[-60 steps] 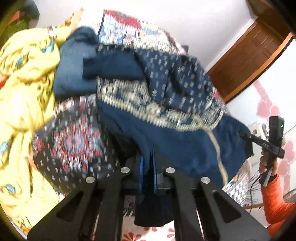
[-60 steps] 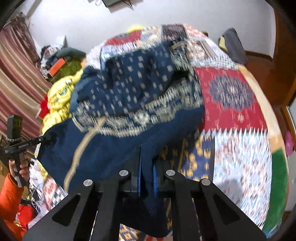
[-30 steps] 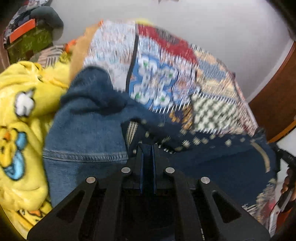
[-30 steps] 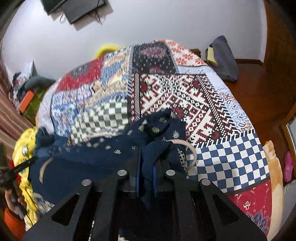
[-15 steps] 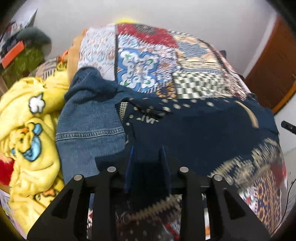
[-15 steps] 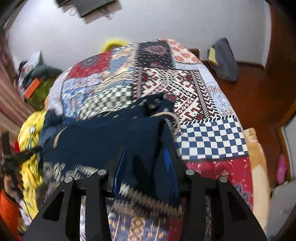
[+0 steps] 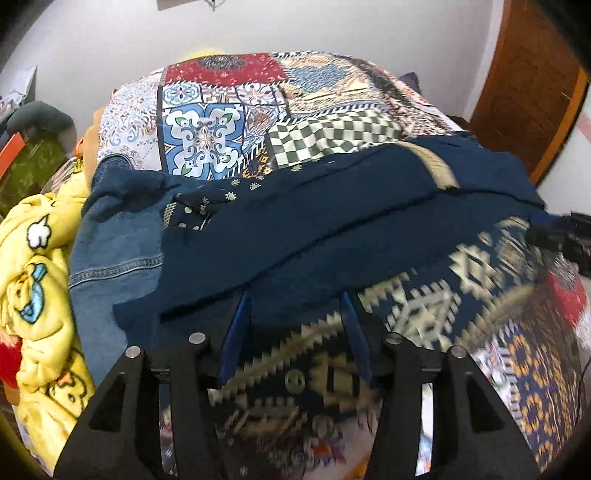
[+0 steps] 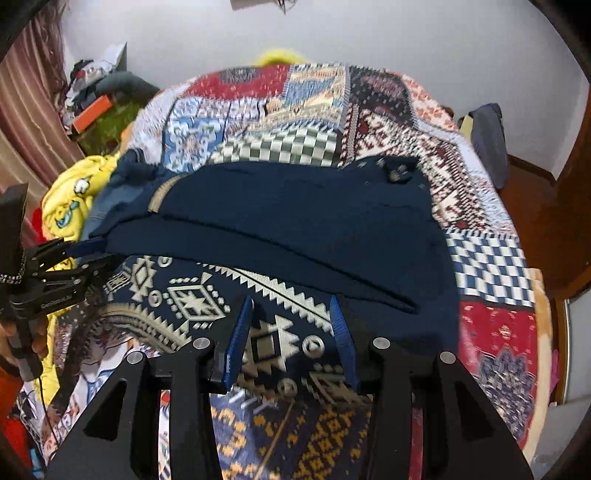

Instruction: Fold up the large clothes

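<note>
- My left claw (image 7: 295, 314) is spreading its blue pads over the near hem of the navy garment (image 7: 332, 221); the cloth lies between and under them, but neither pad presses it.
- My right claw (image 8: 291, 317) stands parted too, pinching nothing, over the cream zigzag border of the same garment (image 8: 295, 229).
- In the right wrist view my left claw (image 8: 74, 258) shows side-on at the garment's left end — there is pale lettering on its black body, too small to read.
- The garment lies folded over on the patchwork bedspread (image 8: 388, 122); its long axis runs left to right across the bed, with the plain navy layer on top and the patterned band toward me.
- Its left end overlaps a blue denim piece (image 7: 110, 240) — beside that sits a yellow cartoon blanket (image 7: 33, 277).
- Farther back there is more bedspread (image 7: 199, 133), then a white wall (image 7: 295, 26) and a wooden door (image 7: 524, 88).
</note>
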Motion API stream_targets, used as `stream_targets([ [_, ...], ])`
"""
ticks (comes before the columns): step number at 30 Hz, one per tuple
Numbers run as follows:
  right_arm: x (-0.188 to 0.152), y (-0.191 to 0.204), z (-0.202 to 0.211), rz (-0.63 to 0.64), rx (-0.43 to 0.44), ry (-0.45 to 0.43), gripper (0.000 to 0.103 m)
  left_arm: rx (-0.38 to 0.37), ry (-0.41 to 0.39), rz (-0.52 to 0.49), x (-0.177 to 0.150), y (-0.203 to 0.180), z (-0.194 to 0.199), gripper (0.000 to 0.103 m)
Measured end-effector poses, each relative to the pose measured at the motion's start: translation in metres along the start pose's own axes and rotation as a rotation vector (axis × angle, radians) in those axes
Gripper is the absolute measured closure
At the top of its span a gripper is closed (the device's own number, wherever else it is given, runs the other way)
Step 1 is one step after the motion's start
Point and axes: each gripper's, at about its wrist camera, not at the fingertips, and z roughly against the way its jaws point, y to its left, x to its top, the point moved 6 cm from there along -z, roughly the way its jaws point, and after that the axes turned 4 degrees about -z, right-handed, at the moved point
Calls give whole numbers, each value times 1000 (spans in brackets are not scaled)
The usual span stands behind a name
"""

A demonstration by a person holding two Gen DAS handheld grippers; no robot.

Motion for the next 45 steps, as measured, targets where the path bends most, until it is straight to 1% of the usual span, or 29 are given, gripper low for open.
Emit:
stream_targets([
  [2,7,3,-12,35,-3,19,63,7,0,13,9,5,-10,53],
  [5,29,3,-26,93,-8,36,63,12,-6,20,28,17,-24,53],
  [6,34,2,-28,96,-4,33,63,15,-9,19,33,20,-27,53],
  [9,65,-7,-37,68,-12,4,63,58,-17,19,61,36,-37,53],
  [10,75,-12,-39,47,-37,-16,63,70,-24,28,70,43,-37,53],
  [11,87,-19,-39,12,-86,-46,63,87,-36,46,81,51,-36,53],
  [13,100,-29,-33,-58,-145,-102,63,87,-76,94,97,63,-27,53],
  [14,104,-30,-28,-93,-140,-130,63,85,-103,124,103,69,-19,53],
  [15,106,-28,-23,-109,-114,-143,63,84,-123,142,107,73,-12,53],
  [17,102,-17,-13,-104,-34,-149,63,55,-151,151,110,76,2,53],
  [21,83,18,-3,-13,14,-136,63,-6,-134,93,96,60,15,53],
  [24,65,47,-4,72,43,-113,63,-94,-88,28,70,28,15,52],
  [25,59,54,-6,95,52,-105,63,-111,-74,9,62,19,14,52],
  [26,51,64,-9,119,59,-89,63,-127,-56,-15,53,7,11,52],
  [29,34,71,-27,170,58,-26,63,-167,-12,-62,27,-19,-2,51],
  [30,30,70,-31,179,49,-19,62,-156,-1,-72,19,-23,-7,51],
  [31,26,68,-34,185,37,-27,55,-130,1,-80,13,-25,-11,49],
  [32,22,65,-34,181,29,-33,51,-101,-9,-88,8,-25,-15,44],
  [33,20,60,-34,171,23,-38,42,-74,-27,-85,5,-23,-16,40],
  [34,18,54,-33,150,13,-45,32,-52,-39,-79,3,-20,-17,32],
  [35,16,48,-32,127,3,-52,27,-17,-54,-77,2,-16,-17,24],
  [36,13,40,-31,96,-13,-56,23,30,-66,-73,0,-11,-17,21],
  [37,10,34,-30,79,-25,-58,22,51,-71,-67,0,-8,-17,18],
  [38,8,28,-29,65,-24,-56,22,59,-73,-58,-3,-5,-17,18],
  [40,6,21,-24,52,-34,-57,22,56,-72,-28,-10,4,-14,18],
  [42,6,12,-20,54,-80,-60,22,56,-69,0,-16,18,-11,18],
  [45,1,-1,-14,66,-103,-62,22,43,-61,51,-26,37,-6,18],
])
